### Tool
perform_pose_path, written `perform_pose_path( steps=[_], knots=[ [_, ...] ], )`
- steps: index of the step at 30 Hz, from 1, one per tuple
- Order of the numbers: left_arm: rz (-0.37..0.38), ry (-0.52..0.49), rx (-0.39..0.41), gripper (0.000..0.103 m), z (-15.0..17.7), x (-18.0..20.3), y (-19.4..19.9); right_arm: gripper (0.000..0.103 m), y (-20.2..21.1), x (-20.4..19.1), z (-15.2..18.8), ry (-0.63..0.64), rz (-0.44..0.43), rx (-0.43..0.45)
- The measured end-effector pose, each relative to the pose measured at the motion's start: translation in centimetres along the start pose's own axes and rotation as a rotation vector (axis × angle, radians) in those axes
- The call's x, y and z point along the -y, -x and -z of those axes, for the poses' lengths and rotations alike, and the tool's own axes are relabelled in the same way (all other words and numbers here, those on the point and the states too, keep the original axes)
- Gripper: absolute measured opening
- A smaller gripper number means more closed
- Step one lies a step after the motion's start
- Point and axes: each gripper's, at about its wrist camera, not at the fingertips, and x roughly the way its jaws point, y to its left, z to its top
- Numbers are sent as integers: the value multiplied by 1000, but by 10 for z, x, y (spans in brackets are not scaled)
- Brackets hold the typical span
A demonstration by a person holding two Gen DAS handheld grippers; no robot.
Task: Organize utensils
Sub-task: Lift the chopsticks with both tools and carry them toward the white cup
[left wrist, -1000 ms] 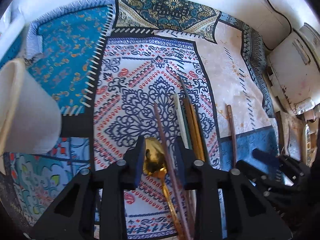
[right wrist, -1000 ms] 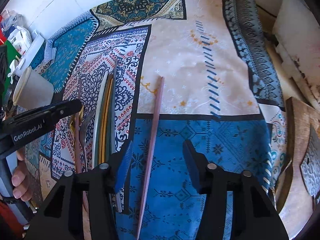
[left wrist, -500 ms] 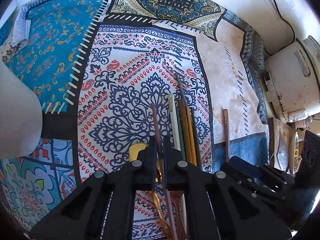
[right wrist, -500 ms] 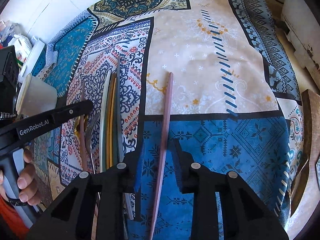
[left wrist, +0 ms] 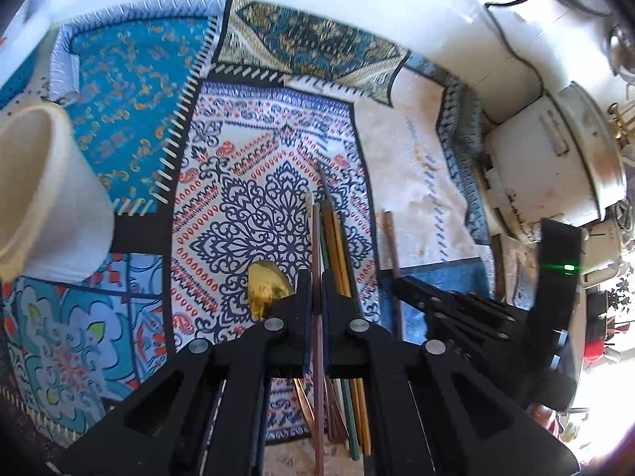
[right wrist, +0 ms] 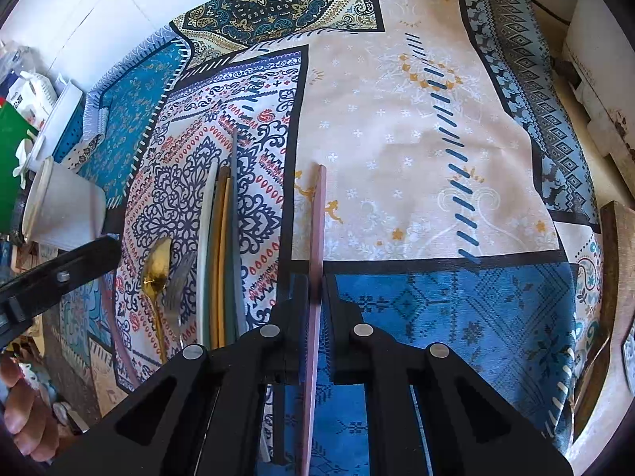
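Gripping a mauve chopstick [left wrist: 316,277], the left gripper [left wrist: 316,281] is closing its jaws almost together on the stick, which is running forward between them and out past the tips. Beside that chopstick, toward the right, a bundle of chopsticks [left wrist: 337,246] in white, green and yellow is lying on the cloth [left wrist: 246,150]. Left of the bundle, touching the left jaw, a gold spoon [left wrist: 265,289] is resting bowl up. Well left of the bundle, a white cup [left wrist: 47,198] is standing on the cloth.

The right gripper [right wrist: 316,289] is likewise pinching a second mauve chopstick [right wrist: 318,218], jaws nearly shut on it, with the stick pointing forward over the beige patch of cloth [right wrist: 397,139]. In this view the bundle [right wrist: 220,246] is lying left of that chopstick and apart from it, the spoon [right wrist: 155,265] and a fork [right wrist: 178,277] are sitting just left of the bundle, and the cup [right wrist: 63,206] is further left. The left gripper [right wrist: 59,277] is showing at the left edge, near the spoon.
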Motion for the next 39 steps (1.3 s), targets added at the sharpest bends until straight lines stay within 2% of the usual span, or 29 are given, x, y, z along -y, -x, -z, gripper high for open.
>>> perform_pose_path(
  steps=[11, 20, 37, 39],
  knots=[
    [-7, -49, 118, 2, 13, 11, 57, 6, 29, -13, 7, 21, -4, 77],
    [-16, -115, 194, 3, 29, 26, 97, 6, 75, -27, 23, 53, 17, 199],
    [-3, -158, 312, 2, 46, 39, 152, 5, 148, -58, 47, 96, 0, 378],
    [-7, -159, 332, 3, 46, 39, 159, 2, 155, -62, 47, 104, -8, 397]
  ],
)
